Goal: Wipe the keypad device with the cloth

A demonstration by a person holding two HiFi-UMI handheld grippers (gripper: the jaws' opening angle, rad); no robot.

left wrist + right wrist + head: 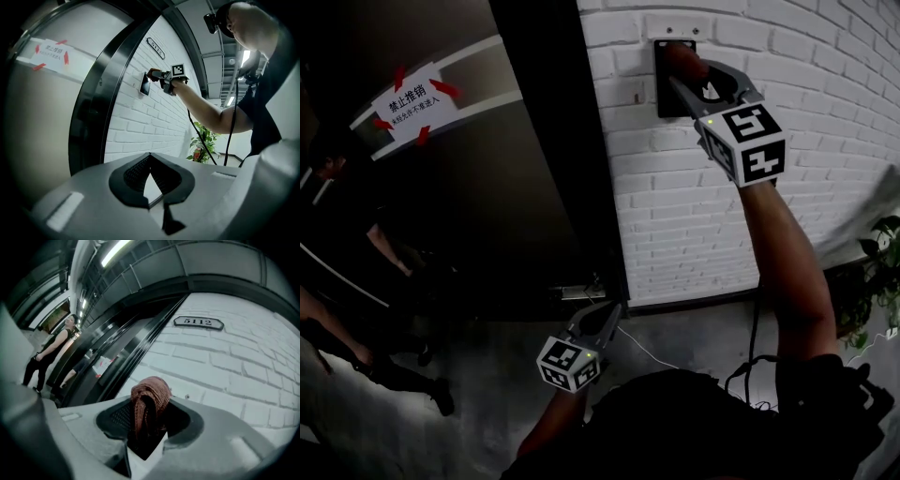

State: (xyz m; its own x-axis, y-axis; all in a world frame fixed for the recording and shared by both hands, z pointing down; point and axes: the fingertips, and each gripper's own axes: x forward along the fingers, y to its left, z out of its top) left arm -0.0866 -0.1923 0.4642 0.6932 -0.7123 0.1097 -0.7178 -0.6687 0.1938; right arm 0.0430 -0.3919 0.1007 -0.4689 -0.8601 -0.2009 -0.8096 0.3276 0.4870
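A black keypad device hangs on the white brick wall, high up. My right gripper is raised to it, shut on a bunched brown cloth that lies against the device's upper part. In the right gripper view the cloth bulges out between the jaws and the device is hidden. The left gripper view shows the keypad device, the cloth and the right gripper from below. My left gripper hangs low near the door's foot, shut and empty.
A black door frame stands left of the wall, then a glass door with a white sign and red arrows. People stand beyond the glass. A potted plant is at the right. A cable hangs by my arm. Number plate above.
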